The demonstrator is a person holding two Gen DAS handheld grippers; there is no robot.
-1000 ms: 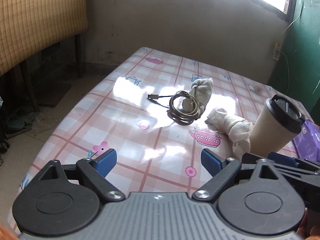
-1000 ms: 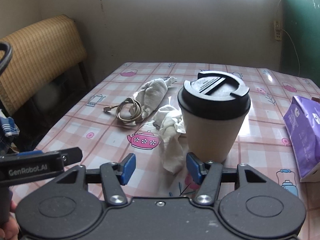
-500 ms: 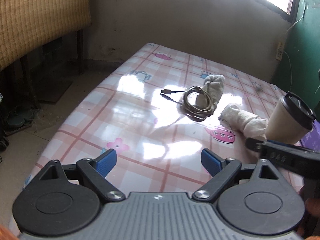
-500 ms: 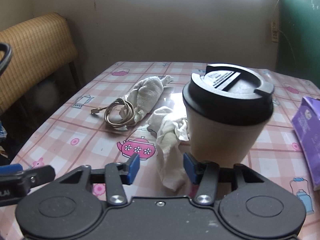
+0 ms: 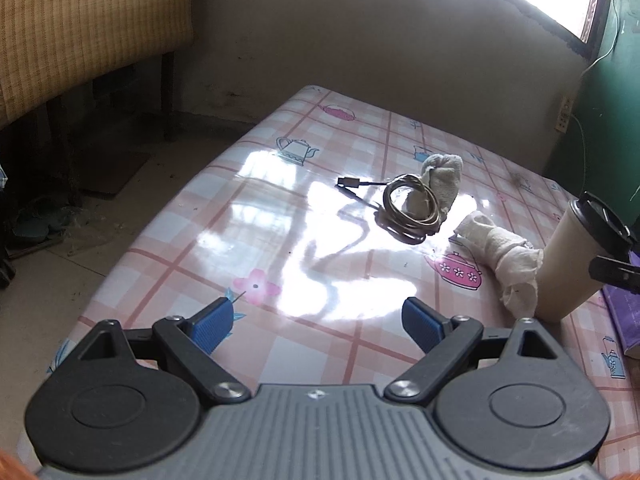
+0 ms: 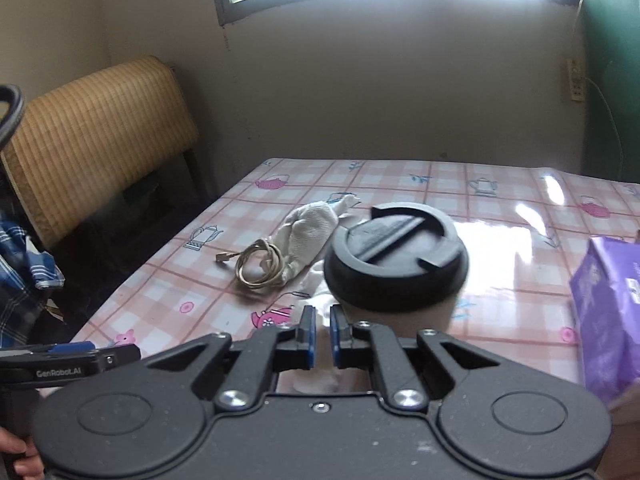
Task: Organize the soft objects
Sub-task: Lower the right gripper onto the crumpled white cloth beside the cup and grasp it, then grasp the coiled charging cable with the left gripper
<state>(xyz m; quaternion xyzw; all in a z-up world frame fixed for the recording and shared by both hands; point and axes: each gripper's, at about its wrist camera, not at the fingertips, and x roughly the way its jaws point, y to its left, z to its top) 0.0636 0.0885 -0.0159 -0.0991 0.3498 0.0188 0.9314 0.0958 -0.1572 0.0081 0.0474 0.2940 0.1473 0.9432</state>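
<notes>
A crumpled white cloth point(image 5: 508, 264) lies on the checked table point(image 5: 280, 208), against a paper cup point(image 5: 568, 264). In the right wrist view its near end point(image 6: 318, 300) runs between the blue pads. My right gripper point(image 6: 322, 320) is closing its jaws on that end, and only a narrow gap is left. A second, rolled white cloth point(image 6: 312, 232) lies farther back, with a coiled cable point(image 6: 260, 268) leaning on it. My left gripper point(image 5: 318, 320) hangs open over the near table edge with nothing between its fingers.
The cup's black lid point(image 6: 396, 256) rises just right of my right fingertips. A purple pack point(image 6: 608, 304) stands at the right table edge. A woven chair back point(image 5: 80, 20) is left of the table. A hand point(image 6: 16, 460) holds the left gripper's handle.
My right gripper's jaws went from wide open to nearly shut around the crumpled cloth's near end, and it rose beside the cup. My left gripper drew back a little from the cloths.
</notes>
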